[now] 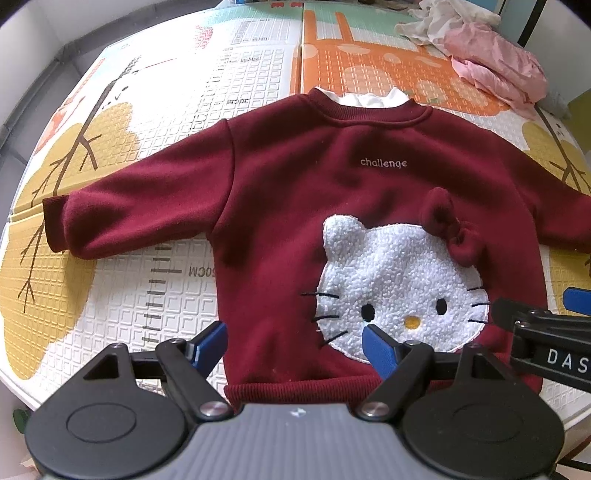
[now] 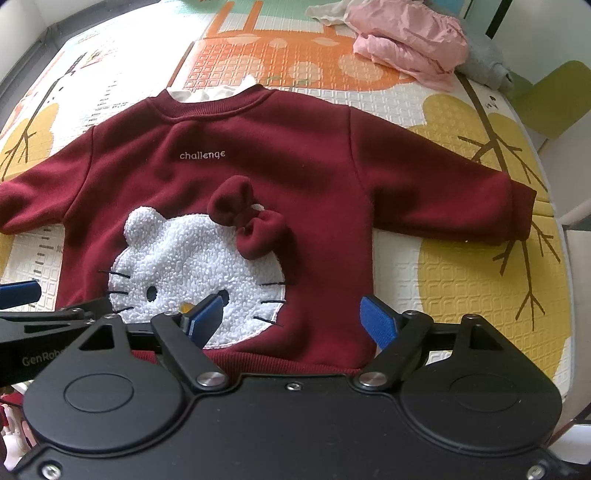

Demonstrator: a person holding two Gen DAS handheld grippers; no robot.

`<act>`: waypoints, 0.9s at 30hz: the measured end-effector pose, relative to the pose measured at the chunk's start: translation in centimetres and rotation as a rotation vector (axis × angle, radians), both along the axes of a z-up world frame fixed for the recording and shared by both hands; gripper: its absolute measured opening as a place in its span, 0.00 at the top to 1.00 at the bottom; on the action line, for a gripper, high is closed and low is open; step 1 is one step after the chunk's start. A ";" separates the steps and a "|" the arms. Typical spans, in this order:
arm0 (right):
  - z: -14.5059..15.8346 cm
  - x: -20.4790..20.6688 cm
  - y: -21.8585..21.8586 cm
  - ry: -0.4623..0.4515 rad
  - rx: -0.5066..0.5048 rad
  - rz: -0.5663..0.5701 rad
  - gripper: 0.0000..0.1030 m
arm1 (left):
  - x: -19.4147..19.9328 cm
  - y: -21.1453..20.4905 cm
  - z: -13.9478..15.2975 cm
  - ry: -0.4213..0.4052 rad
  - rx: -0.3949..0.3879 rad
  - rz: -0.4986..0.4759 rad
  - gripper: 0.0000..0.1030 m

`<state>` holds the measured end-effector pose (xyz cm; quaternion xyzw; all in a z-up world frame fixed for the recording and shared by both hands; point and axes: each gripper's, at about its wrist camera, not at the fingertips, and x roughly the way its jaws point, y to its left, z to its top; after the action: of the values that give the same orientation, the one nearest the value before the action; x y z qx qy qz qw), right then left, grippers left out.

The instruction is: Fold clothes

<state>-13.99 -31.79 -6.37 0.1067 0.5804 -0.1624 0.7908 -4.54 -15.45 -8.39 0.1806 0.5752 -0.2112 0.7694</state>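
A dark red fleece child's sweatshirt with a white fuzzy cat face lies flat, face up, sleeves spread, on the patterned foam mat over the counter. It looks soft, thick and light; the ribbed hem or cuffs seem the best hold. The left gripper and right gripper hover spread over the near hem. Crumpled pink and white clothes lie far right, well apart.

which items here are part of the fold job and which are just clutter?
In the job:
maroon sweatshirt, spread flat, face up
left gripper, open at the hem
right gripper, open at the hem

Lying about:
pink garment, crumpled at the far edge
white cloth
grey cloth
play mat
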 end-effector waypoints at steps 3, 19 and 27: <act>-0.2 0.0 -0.1 0.001 0.010 -0.004 0.22 | 0.1 0.1 -0.1 0.006 -0.002 0.007 0.21; 0.1 -1.6 -5.8 -0.017 0.001 -0.183 0.22 | -0.5 -4.6 0.6 -0.007 -0.046 -0.126 0.21; 0.3 -3.5 -11.0 -0.029 -0.013 -0.313 0.22 | -1.5 -8.6 0.9 -0.011 -0.092 -0.212 0.34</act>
<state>-17.54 -42.81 -6.09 0.1932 0.5441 -0.2860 0.7648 -6.05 -24.01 -7.52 0.2060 0.5384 -0.3168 0.7532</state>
